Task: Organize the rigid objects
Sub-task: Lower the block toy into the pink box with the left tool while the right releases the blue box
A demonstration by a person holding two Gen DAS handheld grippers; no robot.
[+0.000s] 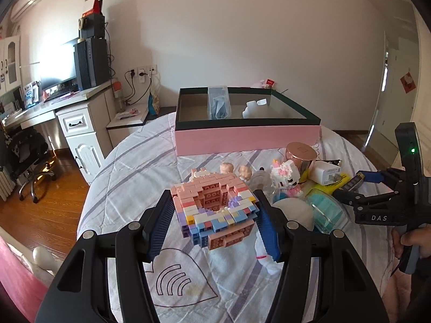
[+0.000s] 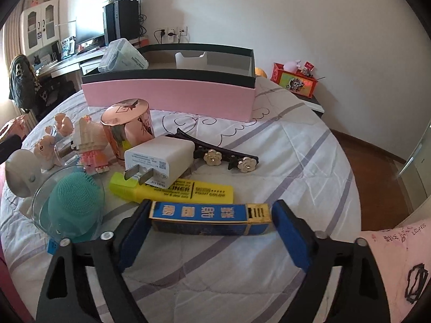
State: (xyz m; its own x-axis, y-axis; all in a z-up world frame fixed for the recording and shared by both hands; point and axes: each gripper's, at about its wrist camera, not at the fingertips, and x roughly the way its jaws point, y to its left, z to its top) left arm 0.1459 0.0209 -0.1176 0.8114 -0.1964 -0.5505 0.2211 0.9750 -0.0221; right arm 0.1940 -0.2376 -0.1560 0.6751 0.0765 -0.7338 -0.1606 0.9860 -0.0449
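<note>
My left gripper (image 1: 214, 215) is shut on a pink, white and blue brick model (image 1: 215, 210) and holds it above the bed. My right gripper (image 2: 210, 219) is closed around a long blue and gold box (image 2: 210, 218) lying on the quilt; its pads touch both ends. The right gripper also shows in the left wrist view (image 1: 358, 185). A pink storage box with a dark rim (image 1: 246, 136) (image 2: 169, 95) stands at the back and holds a clear case (image 2: 122, 55) and a white holder (image 2: 191, 60).
On the quilt lie a yellow highlighter (image 2: 188, 189), white charger (image 2: 159, 160), rose-gold tin (image 2: 128, 126), black flower hair clip (image 2: 229, 158), teal brush in a clear dish (image 2: 72, 204), a small block figure (image 2: 90, 142) and dolls (image 2: 51, 145). A desk (image 1: 67, 102) stands left.
</note>
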